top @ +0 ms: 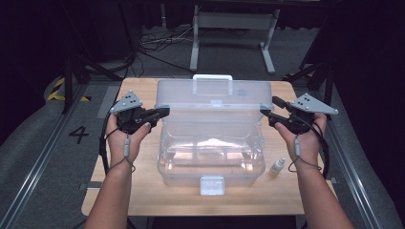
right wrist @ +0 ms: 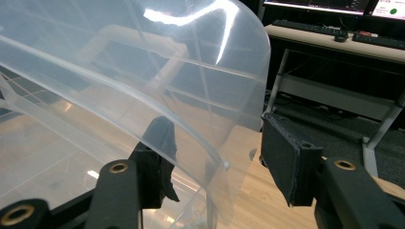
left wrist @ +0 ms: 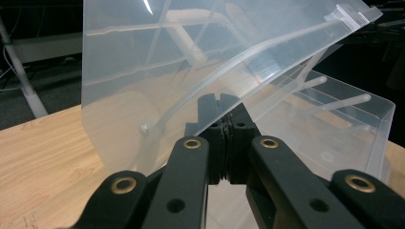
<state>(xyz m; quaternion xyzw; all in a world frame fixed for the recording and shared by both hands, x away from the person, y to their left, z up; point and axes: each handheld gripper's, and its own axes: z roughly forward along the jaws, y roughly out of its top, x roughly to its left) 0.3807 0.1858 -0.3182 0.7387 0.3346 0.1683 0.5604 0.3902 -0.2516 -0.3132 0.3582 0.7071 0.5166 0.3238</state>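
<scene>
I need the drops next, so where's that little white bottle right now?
In the high view the small bottle stands on the table at the right, beside the clear box's front right corner, below the right gripper.

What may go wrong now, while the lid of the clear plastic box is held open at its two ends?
1. The right gripper has open jaws around the lid edge without pressing it. Only the left gripper, shut on the lid, holds it, so the lid may twist or drop shut.
2. A falling lid could jolt the clear box toward the small bottle standing close beside it and knock it over.
</scene>
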